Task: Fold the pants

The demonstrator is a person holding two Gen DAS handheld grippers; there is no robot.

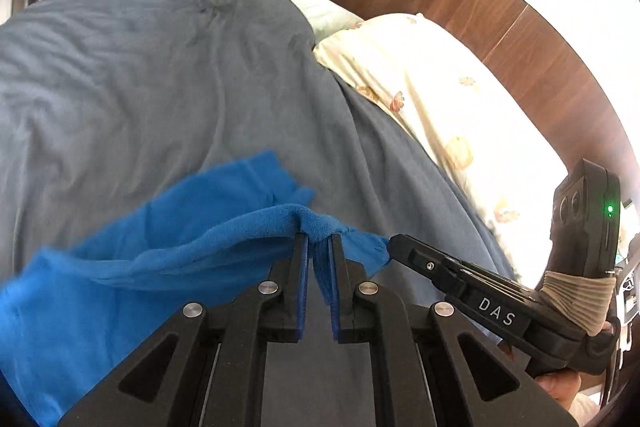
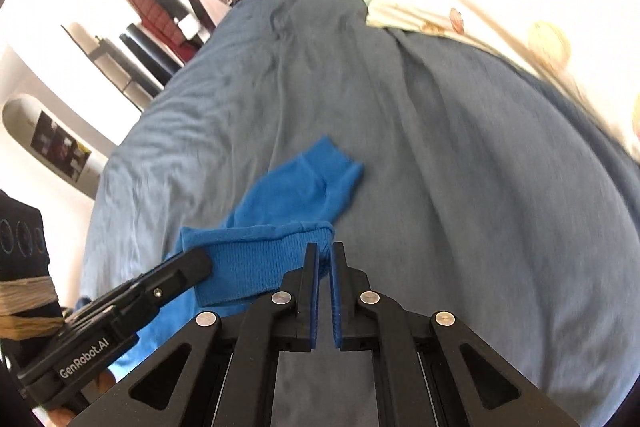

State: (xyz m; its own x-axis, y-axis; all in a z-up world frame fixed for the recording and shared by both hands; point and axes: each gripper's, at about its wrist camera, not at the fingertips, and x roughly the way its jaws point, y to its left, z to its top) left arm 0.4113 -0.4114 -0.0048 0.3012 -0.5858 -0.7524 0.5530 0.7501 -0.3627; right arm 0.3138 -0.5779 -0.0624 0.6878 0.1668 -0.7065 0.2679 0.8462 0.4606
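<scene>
Both black two-finger grippers, left (image 1: 318, 239) and right (image 2: 324, 247), are clamped on the ribbed edge of bright blue knit pants (image 1: 168, 251) above a rumpled grey-blue bedcover (image 1: 140, 87)

Left hand-held gripper (image 1: 318, 237) and right hand-held gripper (image 2: 325, 247), both clamped, side by side

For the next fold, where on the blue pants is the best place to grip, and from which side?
Grip the blue pants at the ribbed waistband edge, coming from above at its two ends. That band is thick and bunches into a firm ridge. The left tongs and right tongs are shut on it there.
</scene>
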